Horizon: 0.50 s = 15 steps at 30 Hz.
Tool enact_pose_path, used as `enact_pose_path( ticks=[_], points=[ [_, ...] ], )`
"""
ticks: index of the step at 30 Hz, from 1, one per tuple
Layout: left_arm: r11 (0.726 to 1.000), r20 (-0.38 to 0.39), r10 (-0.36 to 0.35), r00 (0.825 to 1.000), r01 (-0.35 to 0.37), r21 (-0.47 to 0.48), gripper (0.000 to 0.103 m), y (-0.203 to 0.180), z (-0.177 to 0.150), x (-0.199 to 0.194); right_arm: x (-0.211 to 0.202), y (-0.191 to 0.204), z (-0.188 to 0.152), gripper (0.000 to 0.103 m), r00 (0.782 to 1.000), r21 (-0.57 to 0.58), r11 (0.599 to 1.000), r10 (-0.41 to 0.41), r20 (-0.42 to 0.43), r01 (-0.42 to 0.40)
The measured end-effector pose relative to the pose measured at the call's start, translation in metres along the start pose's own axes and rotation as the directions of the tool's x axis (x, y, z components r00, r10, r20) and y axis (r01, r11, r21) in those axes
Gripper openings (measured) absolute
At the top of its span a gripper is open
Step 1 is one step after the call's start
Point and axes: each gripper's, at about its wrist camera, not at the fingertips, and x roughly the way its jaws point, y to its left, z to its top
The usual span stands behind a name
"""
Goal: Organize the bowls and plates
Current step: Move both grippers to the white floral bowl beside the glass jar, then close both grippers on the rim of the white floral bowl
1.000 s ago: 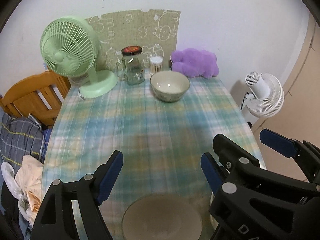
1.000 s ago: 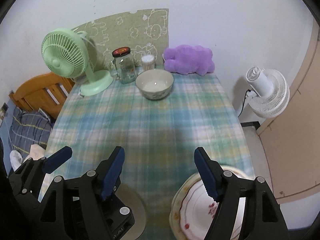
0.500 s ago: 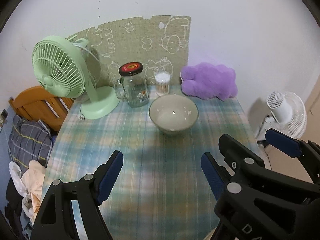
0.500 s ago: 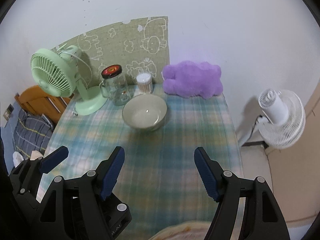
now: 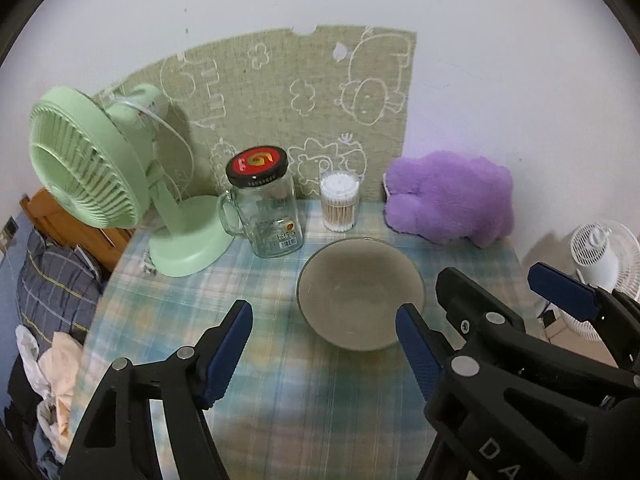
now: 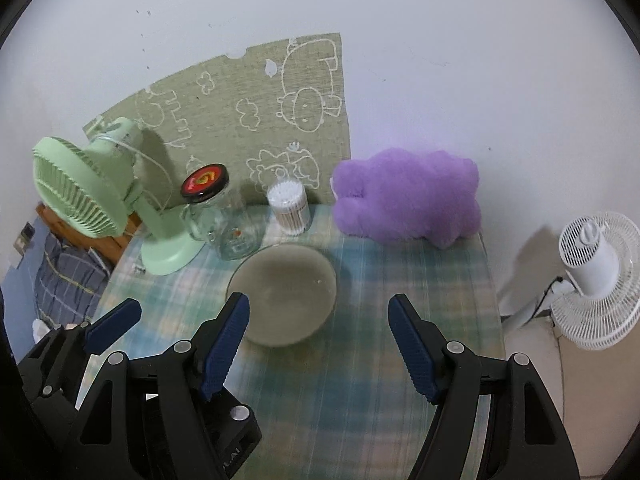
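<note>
A pale ceramic bowl (image 5: pixel 360 292) stands empty on the plaid tablecloth (image 5: pixel 304 408) near the table's far end; it also shows in the right wrist view (image 6: pixel 282 294). My left gripper (image 5: pixel 324 352) is open and empty, just short of the bowl, which sits ahead between its fingers, toward the right one. My right gripper (image 6: pixel 318 344) is open and empty, with the bowl ahead by its left finger (image 6: pixel 224 344). The right gripper's finger (image 5: pixel 564 292) shows at the right of the left wrist view. No plates are in view.
Behind the bowl stand a glass jar (image 5: pixel 264 208) with a black lid, a tub of cotton swabs (image 5: pixel 339 200), a green desk fan (image 5: pixel 100 176) and a purple plush toy (image 5: pixel 448 200). A white fan (image 6: pixel 596 276) stands on the floor to the right. A wooden chair with clothes (image 5: pixel 52 280) is left.
Both grippers have moved forward across the table toward the far bowl. The near bowl and the flowered plate seen one second ago have dropped out of view below.
</note>
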Motion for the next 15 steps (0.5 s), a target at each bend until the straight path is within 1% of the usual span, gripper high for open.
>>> enact_pose_path(
  ticks=[2,6,12,14,15],
  points=[
    [1.0,-0.011,-0.002,1.0,0.002,-0.005,0.07,0.0,0.003,0.016,0.017,-0.001,0.004,0.074,1.0,-0.006,1.0,-0.008,-0.013,0.008],
    [1.0,-0.026,0.016,1.0,-0.016,-0.006,0.064,-0.001,0.007,0.044,0.049,-0.002,0.01,0.068,0.999,-0.004,1.0,-0.01,-0.042,0.01],
    [1.0,-0.07,0.03,0.997,-0.029,0.01,0.054,0.0,0.008,0.081,0.091,-0.003,0.011,0.054,0.996,-0.002,1.0,-0.005,-0.087,0.005],
    [0.999,-0.081,0.032,0.996,-0.032,0.009,0.048,0.002,0.007,0.09,0.102,-0.002,0.009,0.05,0.995,-0.005,1.0,-0.006,-0.098,0.006],
    [0.999,-0.089,0.033,0.996,-0.032,0.009,0.046,0.002,0.007,0.095,0.107,-0.002,0.009,0.047,0.995,-0.006,1.0,-0.008,-0.102,0.007]
  ],
)
